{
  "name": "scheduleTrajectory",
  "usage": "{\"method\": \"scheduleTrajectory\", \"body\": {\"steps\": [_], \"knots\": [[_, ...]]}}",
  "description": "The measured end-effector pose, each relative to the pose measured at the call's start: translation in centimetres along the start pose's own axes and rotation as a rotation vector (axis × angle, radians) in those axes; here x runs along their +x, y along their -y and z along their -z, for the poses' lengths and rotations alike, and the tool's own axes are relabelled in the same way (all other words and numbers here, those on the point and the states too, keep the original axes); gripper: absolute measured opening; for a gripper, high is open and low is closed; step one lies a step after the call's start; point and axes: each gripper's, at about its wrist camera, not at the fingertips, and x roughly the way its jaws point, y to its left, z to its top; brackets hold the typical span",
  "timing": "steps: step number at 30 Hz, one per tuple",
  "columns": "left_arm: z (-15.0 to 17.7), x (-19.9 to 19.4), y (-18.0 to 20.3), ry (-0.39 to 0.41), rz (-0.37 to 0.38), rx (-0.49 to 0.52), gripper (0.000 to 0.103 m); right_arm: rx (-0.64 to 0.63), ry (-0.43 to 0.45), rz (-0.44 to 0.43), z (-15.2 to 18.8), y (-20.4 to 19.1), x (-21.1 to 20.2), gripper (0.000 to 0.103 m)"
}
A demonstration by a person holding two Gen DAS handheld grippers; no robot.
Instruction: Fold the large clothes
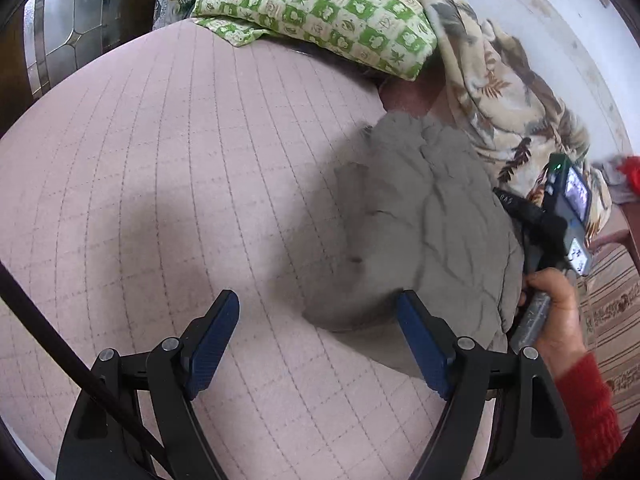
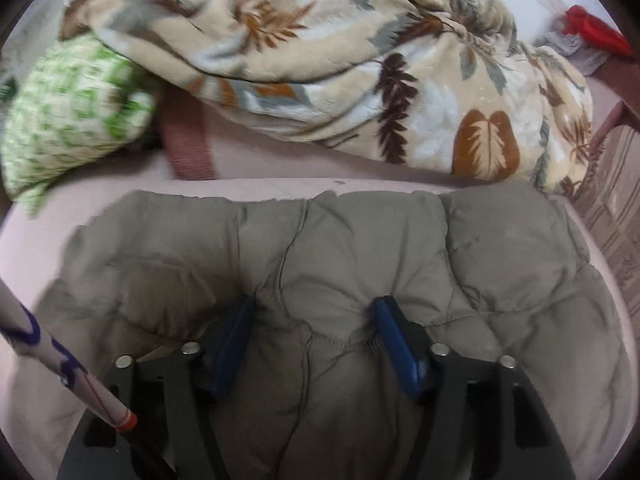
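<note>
A grey-olive quilted jacket point(image 1: 420, 224) lies bunched on the pink quilted bed point(image 1: 180, 160), at the right of the left wrist view. My left gripper point(image 1: 318, 308) is open and empty, just above the bed, its right finger at the jacket's near edge. In the right wrist view the jacket point(image 2: 360, 248) fills the lower half. My right gripper point(image 2: 314, 312) is open, with both blue pads pressed into the jacket and a fold of fabric between them. The right gripper also shows in the left wrist view point(image 1: 540, 232), held by a hand in a red sleeve.
A green-and-white patterned pillow point(image 1: 312, 8) lies at the head of the bed. A beige leaf-print blanket point(image 2: 340, 64) is heaped behind the jacket against the wall. A red cloth point(image 2: 592, 28) sits at the far right. A striped rug point(image 1: 612, 312) lies beside the bed.
</note>
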Motion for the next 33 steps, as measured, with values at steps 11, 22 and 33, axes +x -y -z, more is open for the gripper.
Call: {"method": "scheduleTrajectory", "body": {"steps": [11, 22, 33], "knots": [[-0.3, -2.1, -2.0, 0.054, -0.020, -0.064, 0.080, -0.006, 0.007, 0.014, -1.5, -0.4, -2.4, 0.073], [-0.5, -2.4, -2.7, 0.077, -0.055, -0.084, 0.080, -0.197, 0.063, -0.070, 6.3, -8.4, -6.7, 0.081], [0.1, -2.2, -2.3, 0.067, -0.064, -0.065, 0.080, -0.129, 0.093, 0.014, 2.8, -0.3, -9.8, 0.081]]}}
